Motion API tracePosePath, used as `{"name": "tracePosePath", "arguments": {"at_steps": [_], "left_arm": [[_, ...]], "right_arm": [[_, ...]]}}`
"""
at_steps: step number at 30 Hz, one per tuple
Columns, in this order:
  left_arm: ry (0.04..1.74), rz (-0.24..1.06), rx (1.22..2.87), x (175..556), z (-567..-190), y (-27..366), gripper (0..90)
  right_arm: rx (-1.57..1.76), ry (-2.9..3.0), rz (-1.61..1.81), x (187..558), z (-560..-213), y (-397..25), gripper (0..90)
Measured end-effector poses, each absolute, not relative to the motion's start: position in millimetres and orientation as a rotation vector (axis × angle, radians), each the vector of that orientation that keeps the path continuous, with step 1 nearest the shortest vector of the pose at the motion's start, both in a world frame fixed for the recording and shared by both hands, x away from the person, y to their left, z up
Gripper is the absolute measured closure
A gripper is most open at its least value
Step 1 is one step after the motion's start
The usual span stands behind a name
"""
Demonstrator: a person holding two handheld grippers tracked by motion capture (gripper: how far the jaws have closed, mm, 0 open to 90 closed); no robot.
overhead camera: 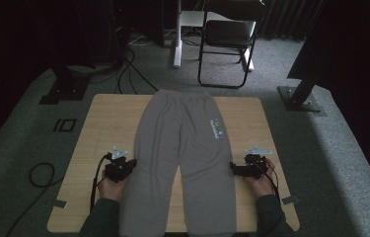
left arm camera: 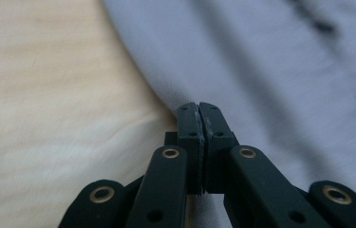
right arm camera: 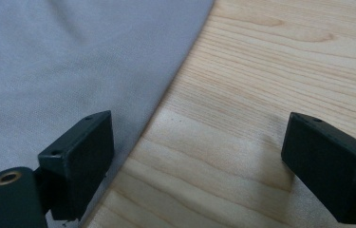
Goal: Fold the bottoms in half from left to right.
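High view: grey sweatpants [overhead camera: 185,148] lie flat mid-table, legs toward 6 o'clock.
Left gripper [left arm camera: 199,107] is pinched on the left hem; right gripper [right arm camera: 199,156] gapes wide straddling the edge, so lifting now could drag the cloth lopsided.

Grey sweatpants [overhead camera: 180,143] lay spread flat and lengthwise down the middle of the wooden table.

The waistband lay at the far end, close to the table's far edge, and the two legs ran toward the near edge, parting in a narrow V from the crotch; their cuffs reached to the near edge. A small pale printed logo [overhead camera: 216,129] sat on the upper part of the right-hand leg. The cloth was plain, soft-looking and mostly smooth, with faint lengthwise folds. The outer hem of the left leg [left arm camera: 175,102] was pinched at its edge, while the outer edge of the right leg [right arm camera: 166,90] lay loose on the wood.
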State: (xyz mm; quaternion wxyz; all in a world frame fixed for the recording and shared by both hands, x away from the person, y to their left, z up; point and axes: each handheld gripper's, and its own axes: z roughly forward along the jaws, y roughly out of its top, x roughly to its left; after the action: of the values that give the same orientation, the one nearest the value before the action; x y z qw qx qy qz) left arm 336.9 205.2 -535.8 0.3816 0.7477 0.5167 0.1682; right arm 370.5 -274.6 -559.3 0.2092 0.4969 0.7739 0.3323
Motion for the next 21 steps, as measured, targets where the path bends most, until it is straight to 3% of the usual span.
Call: {"name": "tracePosePath", "arguments": {"at_steps": [7,21], "left_arm": [[1.197,0.423,1.919,347.9,-511.5,172.5,89.1],[0.863,0.282,1.927,367.6,-459.9,38.7,89.1]], "right_arm": [[1.381,2.153,0.925,370.3,-559.4,-274.5,10.1],[1.384,2.152,0.926,370.2,-559.4,-274.3,10.1]]}}
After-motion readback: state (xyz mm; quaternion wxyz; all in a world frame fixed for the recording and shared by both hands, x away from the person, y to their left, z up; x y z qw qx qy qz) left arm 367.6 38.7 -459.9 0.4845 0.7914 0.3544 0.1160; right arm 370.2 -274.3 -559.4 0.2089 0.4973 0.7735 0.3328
